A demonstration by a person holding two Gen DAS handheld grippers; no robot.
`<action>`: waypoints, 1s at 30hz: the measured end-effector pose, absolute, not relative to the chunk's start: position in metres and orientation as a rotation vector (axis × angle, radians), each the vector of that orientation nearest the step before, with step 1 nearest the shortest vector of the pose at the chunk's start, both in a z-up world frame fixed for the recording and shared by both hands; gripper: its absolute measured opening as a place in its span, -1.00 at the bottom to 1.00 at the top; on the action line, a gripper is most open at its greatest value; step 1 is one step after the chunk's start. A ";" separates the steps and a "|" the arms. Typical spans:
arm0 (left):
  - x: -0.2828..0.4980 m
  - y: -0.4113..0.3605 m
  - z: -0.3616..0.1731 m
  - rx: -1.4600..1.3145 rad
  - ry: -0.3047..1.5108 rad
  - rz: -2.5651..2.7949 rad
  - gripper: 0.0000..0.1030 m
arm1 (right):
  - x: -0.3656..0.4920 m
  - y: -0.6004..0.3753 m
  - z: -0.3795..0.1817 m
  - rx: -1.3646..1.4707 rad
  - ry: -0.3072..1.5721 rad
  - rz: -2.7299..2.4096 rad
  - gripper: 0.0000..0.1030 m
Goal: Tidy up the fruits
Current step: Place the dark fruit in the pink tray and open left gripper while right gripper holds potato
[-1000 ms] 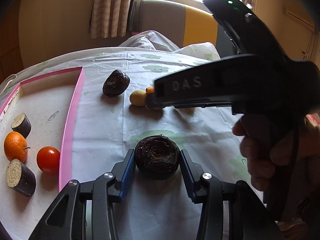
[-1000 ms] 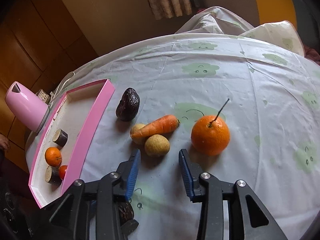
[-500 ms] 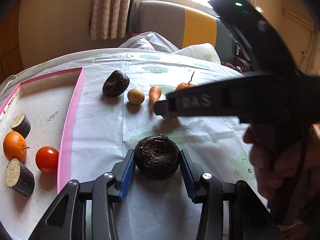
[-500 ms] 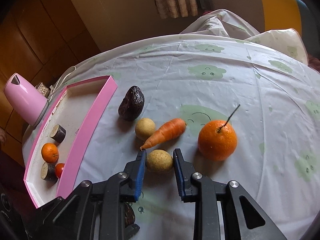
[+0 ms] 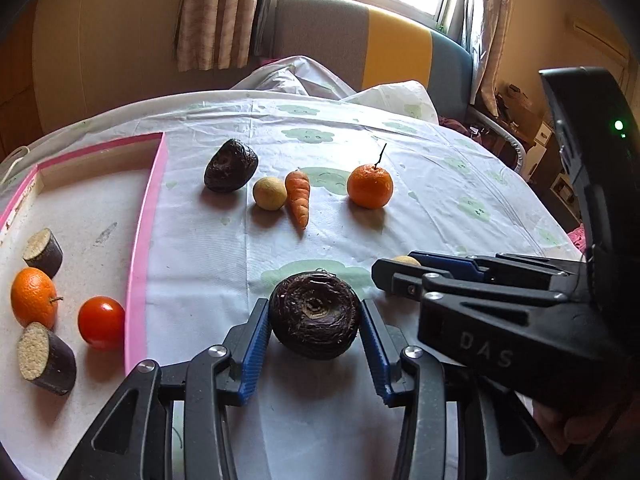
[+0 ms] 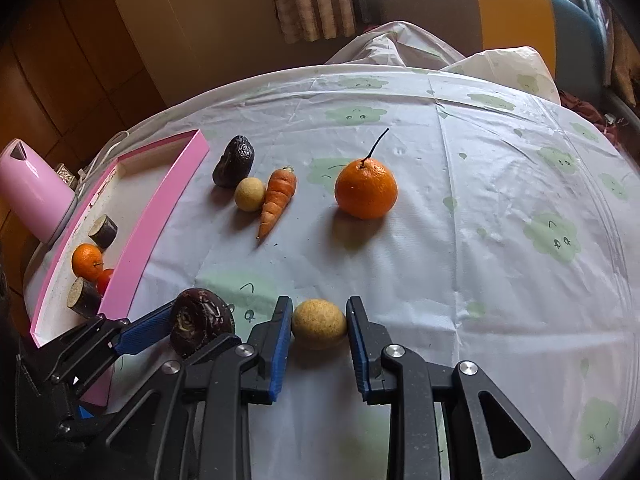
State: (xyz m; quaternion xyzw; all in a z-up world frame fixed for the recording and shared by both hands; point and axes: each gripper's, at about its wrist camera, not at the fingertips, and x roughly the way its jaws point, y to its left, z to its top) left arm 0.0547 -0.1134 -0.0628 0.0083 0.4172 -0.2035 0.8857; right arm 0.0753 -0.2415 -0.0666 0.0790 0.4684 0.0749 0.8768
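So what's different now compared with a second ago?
The right gripper closed on the small tan round fruit that lay by the carrot and pulled it back toward the camera, beside the left gripper. The left one stayed shut on the dark round root. Everything else, including the pink tray, is unchanged.

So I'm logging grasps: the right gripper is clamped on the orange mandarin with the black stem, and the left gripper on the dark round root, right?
Not quite. In the right wrist view, the right gripper is clamped on the small round tan fruit; the orange mandarin with the black stem sits apart on the cloth. The left gripper does grip the dark round root.
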 end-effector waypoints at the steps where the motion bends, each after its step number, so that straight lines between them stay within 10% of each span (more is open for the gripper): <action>1: 0.053 -0.113 -0.060 0.019 0.864 -0.424 -0.13 | 0.075 -0.239 -0.066 0.155 0.977 0.148 -0.46; 30: 0.052 -0.010 -0.012 -0.085 0.802 -0.243 -0.13 | 0.066 -0.235 -0.068 0.143 0.960 0.058 -0.46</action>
